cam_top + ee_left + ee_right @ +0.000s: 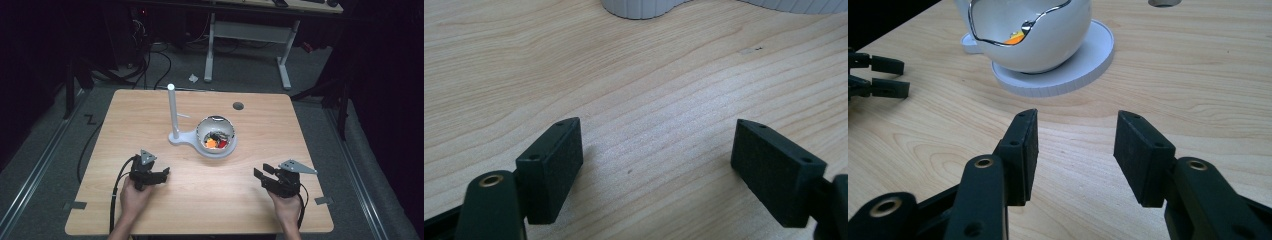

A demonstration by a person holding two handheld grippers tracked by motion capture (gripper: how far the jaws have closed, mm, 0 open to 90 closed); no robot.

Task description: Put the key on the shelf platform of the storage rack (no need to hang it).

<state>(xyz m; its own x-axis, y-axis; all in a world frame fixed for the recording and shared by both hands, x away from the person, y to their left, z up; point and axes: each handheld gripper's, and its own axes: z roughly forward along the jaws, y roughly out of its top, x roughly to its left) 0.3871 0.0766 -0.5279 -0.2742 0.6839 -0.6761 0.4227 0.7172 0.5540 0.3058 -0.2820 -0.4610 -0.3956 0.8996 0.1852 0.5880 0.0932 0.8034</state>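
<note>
High view alone with white post (pixel 172 112) beside bowl (pixel 216 134); both tools apart, empty.

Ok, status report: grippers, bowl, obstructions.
Left gripper open, empty. Right gripper open, empty. Bowl on white stand, untouched. Path clear.

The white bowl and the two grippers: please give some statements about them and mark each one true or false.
1. The white bowl sits on a round white base. True.
2. The left gripper is shut on the bowl. False: its jaws are open over bare table, nothing between them.
3. A white post stands upright beside the bowl. True.
4. The bowl is empty. False: orange and red small things lie inside.
5. The right gripper holds the post. False: its jaws are open, nothing between them, short of the bowl.
</note>
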